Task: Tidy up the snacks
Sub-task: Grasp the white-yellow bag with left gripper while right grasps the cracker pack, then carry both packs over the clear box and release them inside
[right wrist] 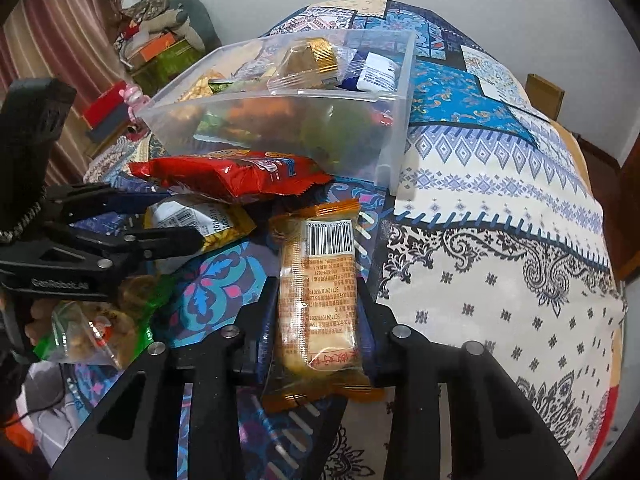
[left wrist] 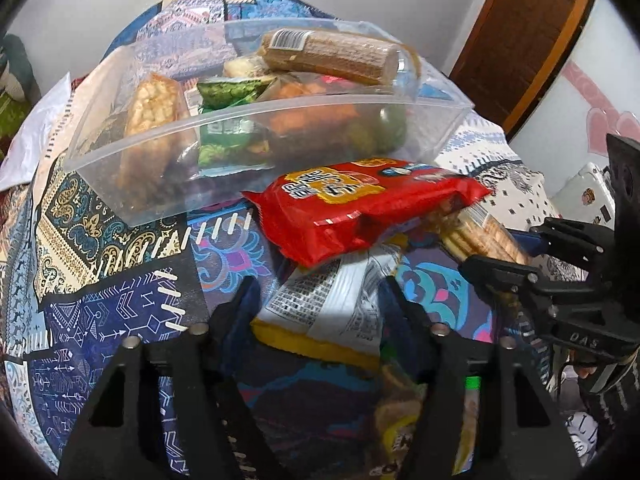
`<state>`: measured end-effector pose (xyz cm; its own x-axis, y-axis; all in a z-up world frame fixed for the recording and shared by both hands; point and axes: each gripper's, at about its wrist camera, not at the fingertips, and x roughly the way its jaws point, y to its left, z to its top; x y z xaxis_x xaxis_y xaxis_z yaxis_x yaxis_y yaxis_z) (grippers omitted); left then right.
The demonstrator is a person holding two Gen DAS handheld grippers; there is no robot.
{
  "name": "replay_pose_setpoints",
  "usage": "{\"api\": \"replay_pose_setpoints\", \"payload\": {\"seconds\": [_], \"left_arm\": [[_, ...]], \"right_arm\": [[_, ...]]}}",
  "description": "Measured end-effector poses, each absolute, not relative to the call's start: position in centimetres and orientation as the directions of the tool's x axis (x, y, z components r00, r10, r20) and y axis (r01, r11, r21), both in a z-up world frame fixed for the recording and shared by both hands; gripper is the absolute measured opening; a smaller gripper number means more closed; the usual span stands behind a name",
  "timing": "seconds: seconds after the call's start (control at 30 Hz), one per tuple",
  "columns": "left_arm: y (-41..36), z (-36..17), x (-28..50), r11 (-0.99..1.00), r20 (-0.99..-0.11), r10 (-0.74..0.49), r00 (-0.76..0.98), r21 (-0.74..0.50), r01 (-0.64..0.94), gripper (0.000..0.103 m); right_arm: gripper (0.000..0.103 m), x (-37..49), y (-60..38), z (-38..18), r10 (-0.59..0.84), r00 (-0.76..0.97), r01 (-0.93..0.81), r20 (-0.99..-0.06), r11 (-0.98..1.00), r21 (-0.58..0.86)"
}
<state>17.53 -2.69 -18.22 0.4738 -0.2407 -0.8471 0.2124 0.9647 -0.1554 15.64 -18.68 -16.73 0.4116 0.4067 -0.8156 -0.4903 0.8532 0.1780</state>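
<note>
A clear plastic bin sits on the patterned cloth and holds several snack packs. In front of it lies a red snack bag over a yellow and white packet. My left gripper straddles the yellow and white packet with its jaws apart on either side of it. My right gripper is shut on an orange-edged cracker pack, held lengthwise between the fingers just above the cloth.
A green-edged clear bag of snacks lies at the near left, with another packet under my left gripper. Boxes and clutter stand beyond the table's left edge. A wooden door is at the right.
</note>
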Motion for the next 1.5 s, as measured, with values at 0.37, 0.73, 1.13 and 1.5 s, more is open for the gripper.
{"api": "replay_pose_setpoints", "payload": {"seconds": [0.37, 0.73, 1.13, 1.5], "left_arm": [[-0.3, -16.8, 14.5, 0.977, -0.819, -0.207, 0.535, -0.142, 0.16, 0.043], [3.5, -13.7, 11.5, 0.996, -0.767, -0.092, 0.635, -0.072, 0.057, 0.03], [5.3, -7.9, 12.1, 0.995, -0.644, -0.081, 0.761, -0.101, 0.02, 0.03], [6.0, -7.1, 17.0, 0.992, -0.609, -0.084, 0.789, -0.122, 0.012, 0.03]], "right_arm": [[0.032, 14.4, -20.2, -14.7, 0.41, 0.464, -0.453, -0.785, 0.872, 0.188], [0.032, 13.9, -20.1, -11.3, 0.43, 0.535, -0.452, -0.727, 0.873, 0.184], [0.032, 15.5, -17.1, -7.7, 0.487, 0.579, -0.506, -0.654, 0.844, 0.181], [0.032, 19.8, -12.2, -6.4, 0.526, 0.578, -0.565, -0.623, 0.81, 0.159]]}}
